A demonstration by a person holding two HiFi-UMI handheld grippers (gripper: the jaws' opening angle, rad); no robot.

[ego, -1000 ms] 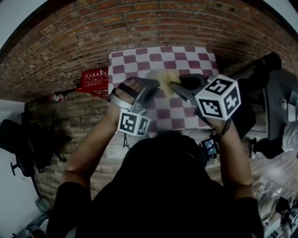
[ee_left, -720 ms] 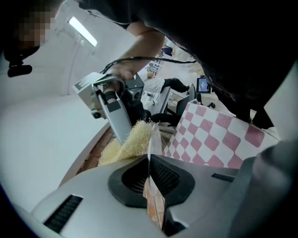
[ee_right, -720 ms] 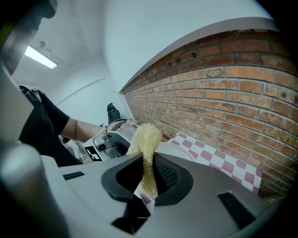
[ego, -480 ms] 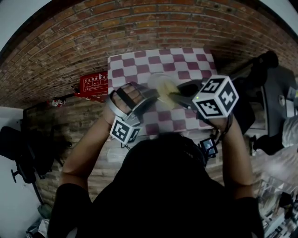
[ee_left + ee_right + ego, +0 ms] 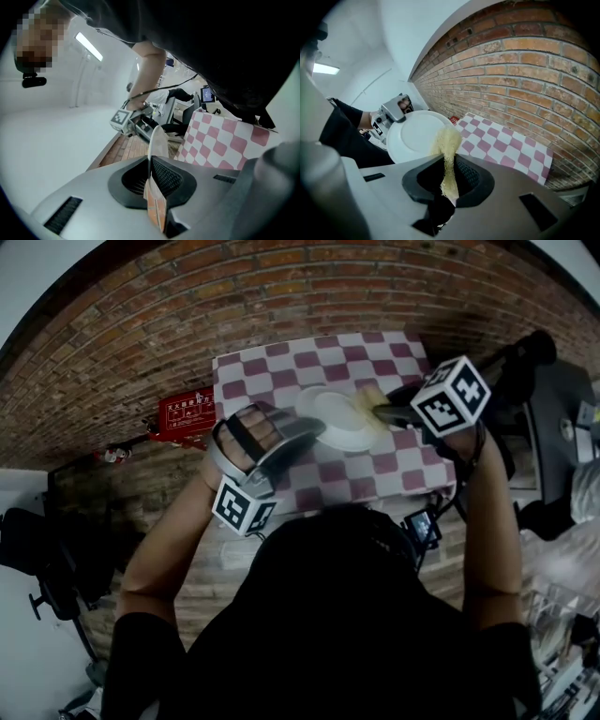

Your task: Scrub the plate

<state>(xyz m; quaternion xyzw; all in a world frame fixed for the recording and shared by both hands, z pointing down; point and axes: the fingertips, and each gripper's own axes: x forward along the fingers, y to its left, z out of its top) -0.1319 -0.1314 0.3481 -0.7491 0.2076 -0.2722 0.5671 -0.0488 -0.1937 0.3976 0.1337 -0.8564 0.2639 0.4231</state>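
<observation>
Our left tool (image 5: 151,180) is pinched tight on the rim of the plate (image 5: 336,418). It holds the plate up over the checked surface (image 5: 272,364), tipped on its side. Our right tool (image 5: 449,178) is squeezed shut on a yellow sponge (image 5: 448,143). We have the sponge over the surface too, right at the plate's edge, on the side away from the left tool.

Scrubber (image 5: 368,397) right of plate (image 5: 333,420), over table (image 5: 255,373).
</observation>
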